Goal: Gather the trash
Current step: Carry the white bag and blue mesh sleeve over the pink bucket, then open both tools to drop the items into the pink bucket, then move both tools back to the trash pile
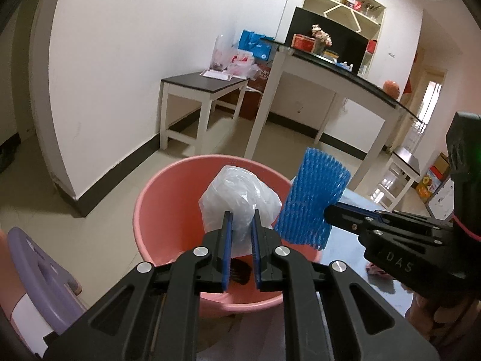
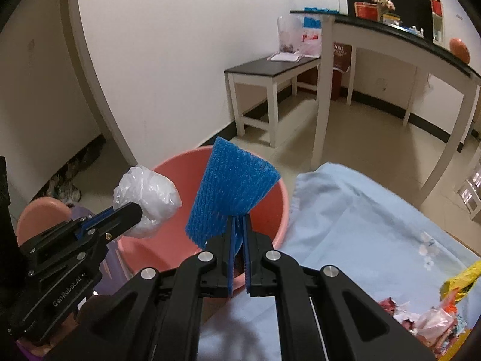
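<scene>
My left gripper [image 1: 241, 217] is shut on a crumpled clear plastic bag [image 1: 237, 195] and holds it over the pink bucket [image 1: 156, 204]. My right gripper [image 2: 239, 221] is shut on a blue foam net sleeve [image 2: 231, 192] and holds it above the bucket's rim [image 2: 282, 210]. The left gripper [image 2: 132, 210] with the bag [image 2: 150, 198] shows at the left in the right wrist view. The right gripper [image 1: 330, 210] with the sleeve [image 1: 312, 201] shows at the right in the left wrist view.
A table with a light blue cloth [image 2: 360, 225] stands right of the bucket, with wrappers and scraps [image 2: 436, 310] at its right edge. A purple stool [image 1: 39, 270] stands left of the bucket. White benches [image 1: 204, 90] and a long counter [image 1: 345, 72] line the far wall.
</scene>
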`<state>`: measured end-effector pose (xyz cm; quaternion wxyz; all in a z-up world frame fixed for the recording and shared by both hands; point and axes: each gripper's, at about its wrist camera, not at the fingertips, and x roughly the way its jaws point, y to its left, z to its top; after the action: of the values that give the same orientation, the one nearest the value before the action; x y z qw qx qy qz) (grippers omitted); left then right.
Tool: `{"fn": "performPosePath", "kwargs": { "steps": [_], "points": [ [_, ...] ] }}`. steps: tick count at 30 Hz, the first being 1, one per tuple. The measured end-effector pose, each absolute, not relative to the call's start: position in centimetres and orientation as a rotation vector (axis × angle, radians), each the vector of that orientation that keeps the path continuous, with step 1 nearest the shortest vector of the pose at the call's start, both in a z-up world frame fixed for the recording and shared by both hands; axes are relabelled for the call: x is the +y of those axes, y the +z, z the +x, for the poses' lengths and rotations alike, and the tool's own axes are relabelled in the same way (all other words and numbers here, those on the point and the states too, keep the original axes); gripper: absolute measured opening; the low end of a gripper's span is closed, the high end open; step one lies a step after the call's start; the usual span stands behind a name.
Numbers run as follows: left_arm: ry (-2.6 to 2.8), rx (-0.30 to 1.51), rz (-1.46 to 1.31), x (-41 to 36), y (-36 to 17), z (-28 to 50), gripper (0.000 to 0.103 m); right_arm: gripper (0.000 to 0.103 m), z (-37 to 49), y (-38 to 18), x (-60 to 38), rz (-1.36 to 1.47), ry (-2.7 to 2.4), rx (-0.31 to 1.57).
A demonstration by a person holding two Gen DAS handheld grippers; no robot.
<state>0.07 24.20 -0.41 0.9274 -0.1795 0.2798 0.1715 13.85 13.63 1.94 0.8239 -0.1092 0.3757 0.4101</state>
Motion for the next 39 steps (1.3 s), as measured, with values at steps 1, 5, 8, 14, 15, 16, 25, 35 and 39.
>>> {"fn": "performPosePath", "kwargs": {
  "steps": [1,5,8,14,15,16,25,35,39],
  "points": [
    [0.352,0.58,-0.372,24.4,-0.7,0.2,0.011,0.005,14.0,1.6,14.0,-0.237,0.874,0.806],
    [0.359,0.596,-0.39,25.0,-1.6,0.5,0.012,0.006,14.3,0.2,14.7,-0.255,0.877,0.833],
    [0.359,0.609,-0.417,25.6,-2.0,0.8,0.016,0.01,14.8,-0.5,14.9,-0.248,0.889,0.849],
    [0.35,0.625,-0.469,26.5,-2.2,1.0,0.034,0.027,15.2,-0.7,14.6,-0.227,0.914,0.85],
    [0.351,0.621,-0.477,26.5,-2.1,0.9,0.034,0.028,15.2,-0.6,14.5,-0.225,0.917,0.846],
    [0.348,0.618,-0.481,26.5,-2.0,0.8,0.034,0.028,15.1,-0.5,14.3,-0.221,0.922,0.844],
    [0.306,0.579,-0.451,24.2,0.0,-0.4,0.034,0.035,12.9,1.7,11.0,-0.159,0.95,0.788],
    [0.219,0.533,-0.369,17.6,2.8,-1.5,0.034,0.04,9.5,4.5,3.4,-0.101,0.902,0.718],
    [0.167,0.549,-0.357,14.9,3.1,-0.9,0.034,0.04,8.4,5.1,-1.1,-0.096,0.832,0.693]
  ]
}}
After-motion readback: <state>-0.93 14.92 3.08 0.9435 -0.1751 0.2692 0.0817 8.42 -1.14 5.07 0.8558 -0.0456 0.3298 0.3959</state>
